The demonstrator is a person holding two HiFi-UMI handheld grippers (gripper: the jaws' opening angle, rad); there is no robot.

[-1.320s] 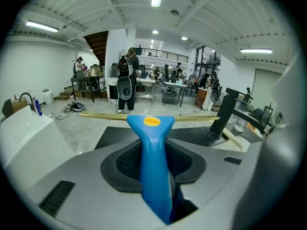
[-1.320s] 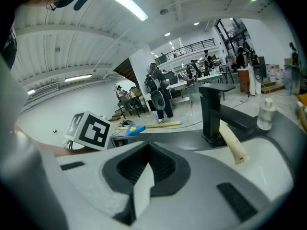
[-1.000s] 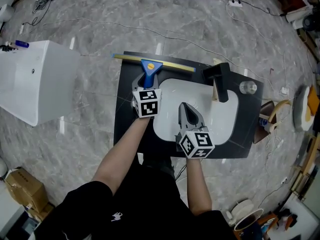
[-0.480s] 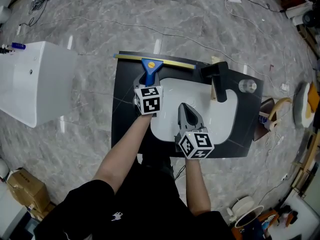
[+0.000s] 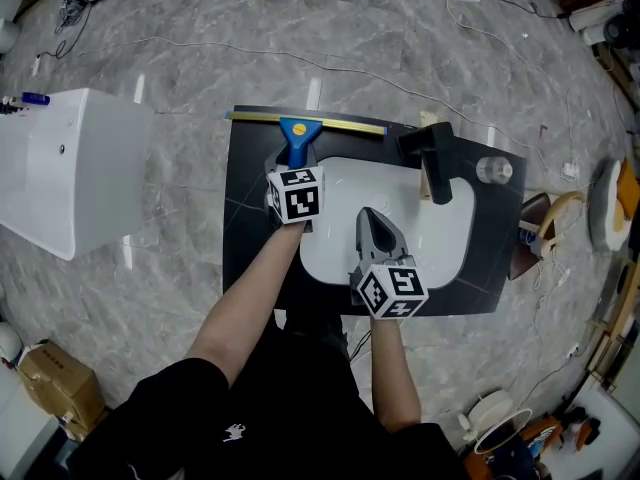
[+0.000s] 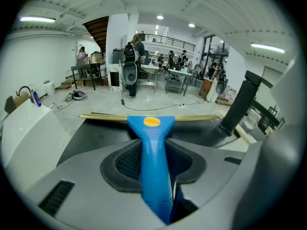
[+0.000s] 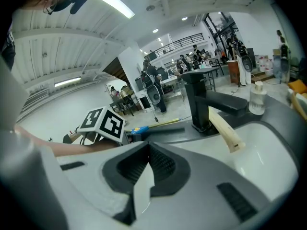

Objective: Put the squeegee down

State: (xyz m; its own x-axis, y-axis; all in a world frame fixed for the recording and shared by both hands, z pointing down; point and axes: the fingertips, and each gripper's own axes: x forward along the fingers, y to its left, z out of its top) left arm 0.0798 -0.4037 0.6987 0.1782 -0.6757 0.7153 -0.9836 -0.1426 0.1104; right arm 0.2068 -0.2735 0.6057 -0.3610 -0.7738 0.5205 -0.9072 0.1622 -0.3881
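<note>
Over a black counter (image 5: 250, 243) on grey marble floor (image 5: 180, 298), left gripper (image 5: 293, 161) clamps the squeegee (image 5: 297, 132); right gripper (image 5: 368, 214) closed, empty

An open lab hall: workbenches (image 6: 168, 78) with people (image 6: 137, 44), cables (image 5: 330, 69) across a marble floor (image 5: 170, 278), a demo sink counter (image 5: 250, 248).

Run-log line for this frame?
left gripper: shut on squeegee handle | right gripper: shut, empty, above sink | squeegee: not released, blade along counter far edge
</note>
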